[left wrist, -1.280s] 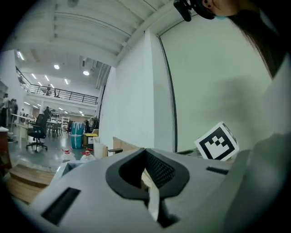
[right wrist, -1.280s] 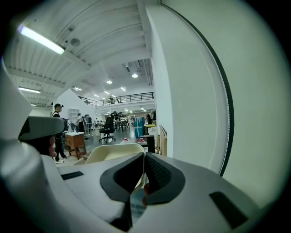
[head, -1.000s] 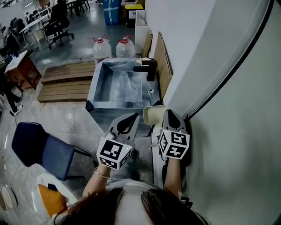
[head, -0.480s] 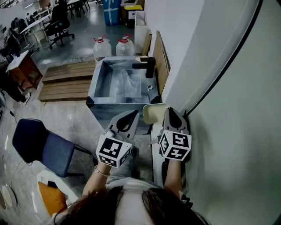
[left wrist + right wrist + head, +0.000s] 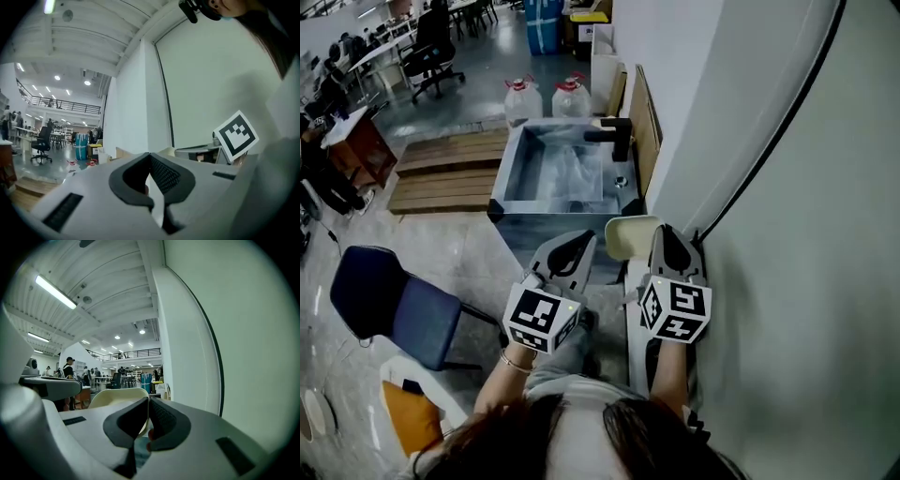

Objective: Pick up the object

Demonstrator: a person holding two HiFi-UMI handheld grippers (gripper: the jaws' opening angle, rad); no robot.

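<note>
No one thing stands out as the object to pick up. My left gripper (image 5: 578,246) is held in front of my body and points forward, jaws closed together with nothing between them; in the left gripper view its tips (image 5: 150,158) meet against a white wall. My right gripper (image 5: 666,239) is beside it, close to the wall, also shut and empty (image 5: 148,401). Just ahead of the right gripper's tips is the cream back of a chair (image 5: 627,236), which shows behind the jaws in the right gripper view (image 5: 119,397).
A metal sink basin (image 5: 508,159) with a black tap (image 5: 614,139) stands ahead on the floor. Two water jugs (image 5: 546,97) are behind it and wooden pallets (image 5: 445,169) to its left. A blue chair (image 5: 389,305) is at the left. The white wall (image 5: 787,234) runs along the right.
The head view has shifted slightly, so the sink and the blue chair sit a little lower in the picture. Both grippers have stayed shut and nearly still.
</note>
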